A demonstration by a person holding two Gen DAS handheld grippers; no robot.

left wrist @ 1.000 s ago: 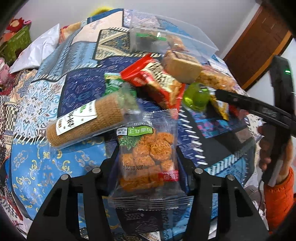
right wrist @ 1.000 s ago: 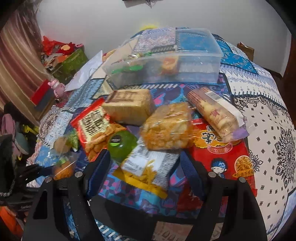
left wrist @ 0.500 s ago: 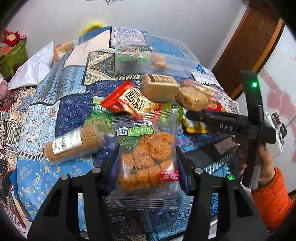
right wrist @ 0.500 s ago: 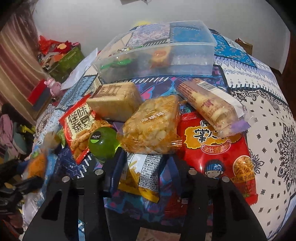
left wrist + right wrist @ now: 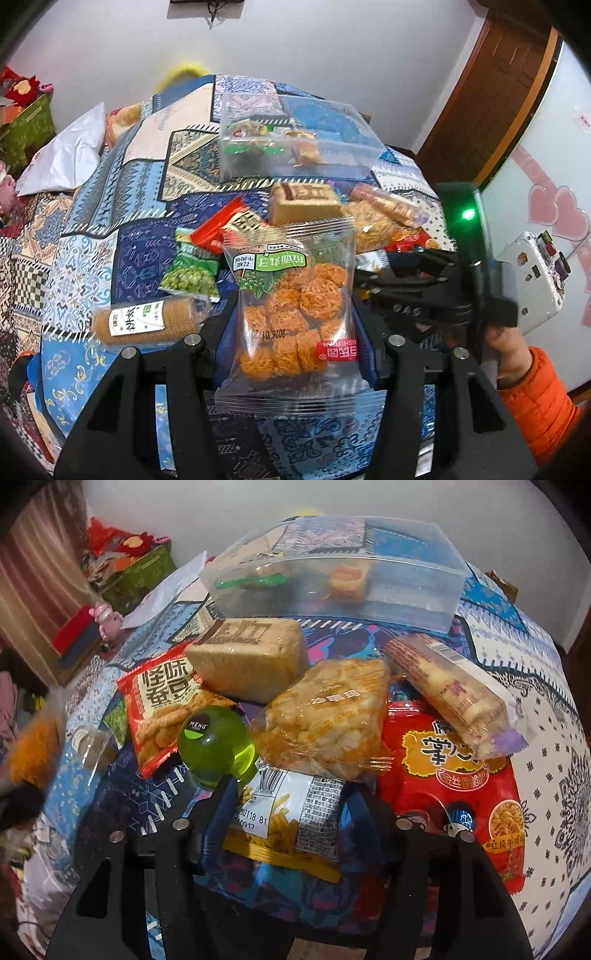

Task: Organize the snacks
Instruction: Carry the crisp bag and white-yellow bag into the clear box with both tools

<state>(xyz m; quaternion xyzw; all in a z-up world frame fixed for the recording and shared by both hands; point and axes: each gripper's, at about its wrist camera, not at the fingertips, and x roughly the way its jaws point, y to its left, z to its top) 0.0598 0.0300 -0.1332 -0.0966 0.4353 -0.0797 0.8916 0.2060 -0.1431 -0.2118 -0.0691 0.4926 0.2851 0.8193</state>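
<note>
**Packet of orange noodle balls up, yellow chip bag next**

Packet of orange noodle balls [image 5: 291, 314] hangs pinched in the left gripper [image 5: 291, 325], higher above the quilt [image 5: 92, 258] than a second ago, clear box [image 5: 295, 147] dead ahead. Light, crinkly, brittle inside (grip mid-body, gently). Right gripper [image 5: 284, 812] straddles the yellow chip bag [image 5: 280, 823], jaws just reopening, pads apparently not pressing.

The bedcover [image 5: 122, 192] has blue, cream and white patchwork patterns. The clear packet [image 5: 291, 314] shows orange noodle balls and a green label. The ball [image 5: 216, 746] is bright green. The big bag [image 5: 454, 797] is red with yellow letters. The sleeve [image 5: 543, 402] is orange.
</note>
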